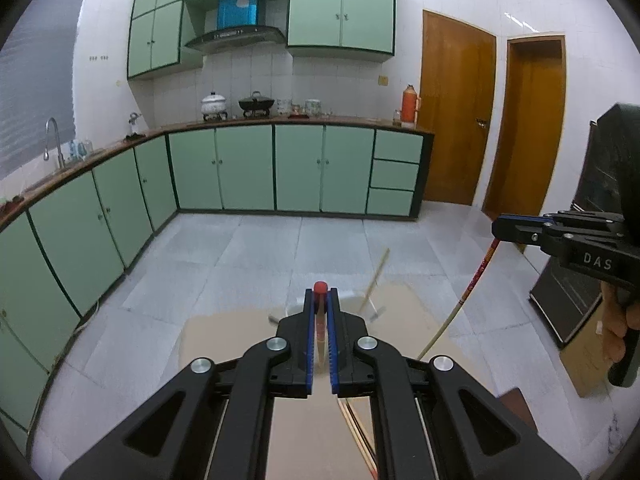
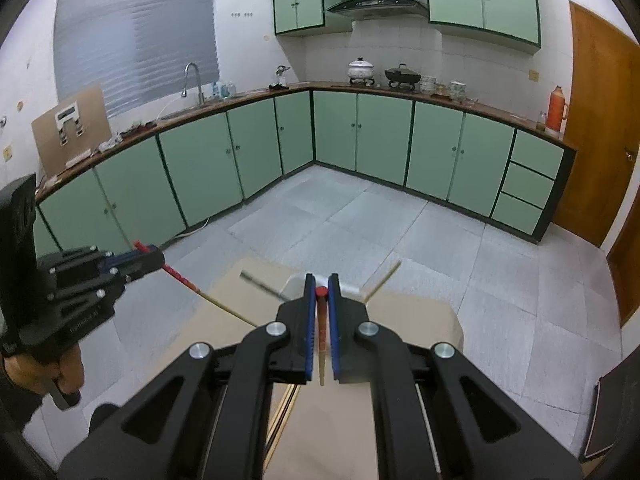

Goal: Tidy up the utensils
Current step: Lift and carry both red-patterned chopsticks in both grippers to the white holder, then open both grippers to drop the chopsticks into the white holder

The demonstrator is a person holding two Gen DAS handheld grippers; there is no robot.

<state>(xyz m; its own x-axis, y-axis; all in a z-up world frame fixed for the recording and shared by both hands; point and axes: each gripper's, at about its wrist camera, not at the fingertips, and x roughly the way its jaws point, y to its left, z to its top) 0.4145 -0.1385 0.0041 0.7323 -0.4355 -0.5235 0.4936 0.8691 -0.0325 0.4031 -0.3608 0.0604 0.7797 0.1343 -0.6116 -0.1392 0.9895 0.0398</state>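
Note:
My left gripper (image 1: 320, 298) is shut on a red-topped chopstick (image 1: 320, 320), held upright above a beige table (image 1: 224, 344). It also shows in the right wrist view (image 2: 154, 258) with its chopstick (image 2: 192, 284) slanting down. My right gripper (image 2: 321, 286) is shut on another red-topped chopstick (image 2: 321, 328); it shows in the left wrist view (image 1: 500, 230) with that chopstick (image 1: 468, 292) hanging down. A white holder (image 2: 296, 286) with several utensils stands on the table just beyond both grippers.
More chopsticks (image 1: 356, 432) lie on the table below the grippers. Green cabinets (image 1: 248, 168) line the far walls beyond a grey tiled floor. A black oven-like unit (image 1: 580, 280) and a cardboard box (image 1: 588, 360) stand at the right.

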